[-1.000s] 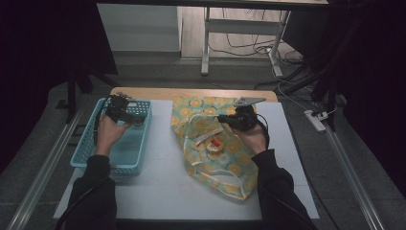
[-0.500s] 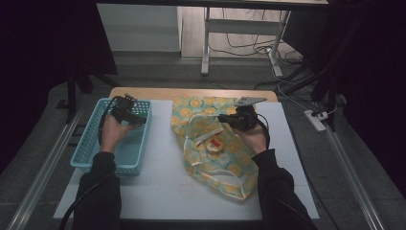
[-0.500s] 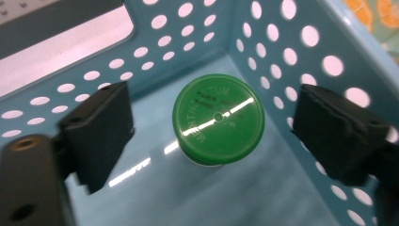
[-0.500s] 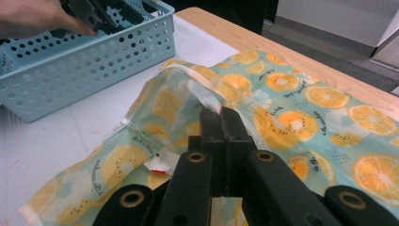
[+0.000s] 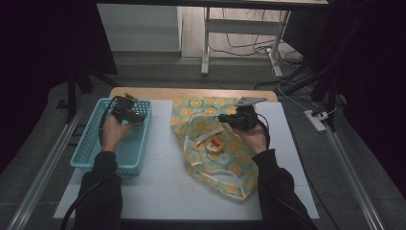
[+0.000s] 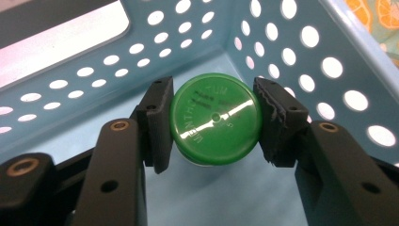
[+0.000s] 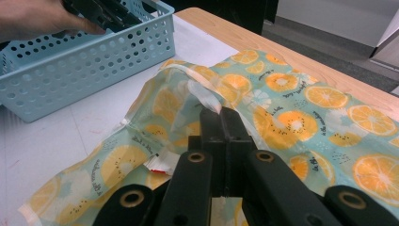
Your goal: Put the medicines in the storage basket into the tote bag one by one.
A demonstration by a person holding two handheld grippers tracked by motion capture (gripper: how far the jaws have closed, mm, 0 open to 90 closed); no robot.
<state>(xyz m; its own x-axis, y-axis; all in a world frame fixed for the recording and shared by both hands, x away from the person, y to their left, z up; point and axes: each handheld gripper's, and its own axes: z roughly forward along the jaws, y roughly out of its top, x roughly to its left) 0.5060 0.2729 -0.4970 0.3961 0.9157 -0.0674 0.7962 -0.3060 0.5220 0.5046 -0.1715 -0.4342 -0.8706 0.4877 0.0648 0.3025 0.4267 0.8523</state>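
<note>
a light blue basket (image 5: 91, 155) with round holes holds a glossy green lid (image 6: 215, 117); at three o'clock, a teal bag (image 5: 230, 163) patterned with orange slices.

- Showing embossed lettering, "MENTHOLATUM" by the look of it, on the green lid (image 6: 215, 117).
- Carrying small dark script, too small to read, on the orange-print bag (image 7: 301, 117).

The left gripper (image 5: 125, 111), jaws just closing, sits at 10 o'clock; the right gripper (image 5: 229, 120), pinched tight, sits at 1 o'clock.
</note>
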